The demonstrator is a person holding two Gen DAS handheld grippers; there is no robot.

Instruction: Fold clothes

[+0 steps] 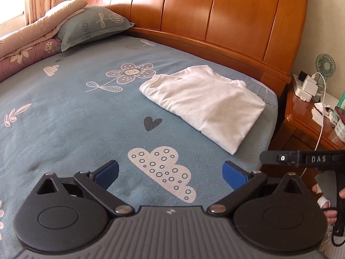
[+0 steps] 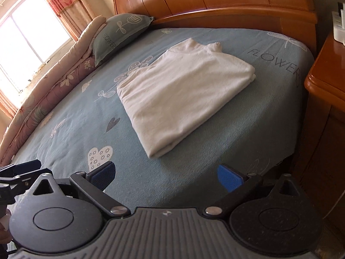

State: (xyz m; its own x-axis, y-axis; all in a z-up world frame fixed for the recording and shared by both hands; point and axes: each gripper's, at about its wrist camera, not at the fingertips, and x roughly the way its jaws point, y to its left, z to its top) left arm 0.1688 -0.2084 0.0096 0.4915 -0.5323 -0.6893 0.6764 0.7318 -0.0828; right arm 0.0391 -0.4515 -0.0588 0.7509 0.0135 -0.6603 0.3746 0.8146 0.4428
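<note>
A white garment (image 1: 204, 103) lies folded into a compact rectangle on the blue patterned bed sheet (image 1: 75, 112), near the headboard side. It also shows in the right wrist view (image 2: 183, 90). My left gripper (image 1: 170, 176) is open and empty, held above the sheet, short of the garment. My right gripper (image 2: 167, 178) is open and empty, also short of the garment's near corner. The right gripper's body (image 1: 301, 158) shows at the right edge of the left wrist view.
A wooden headboard (image 1: 204, 17) runs behind the bed. A blue pillow (image 1: 92, 27) and a rolled quilt (image 1: 28, 43) lie at the far left. A wooden nightstand (image 1: 312, 116) with a small fan, chargers and cables stands right of the bed.
</note>
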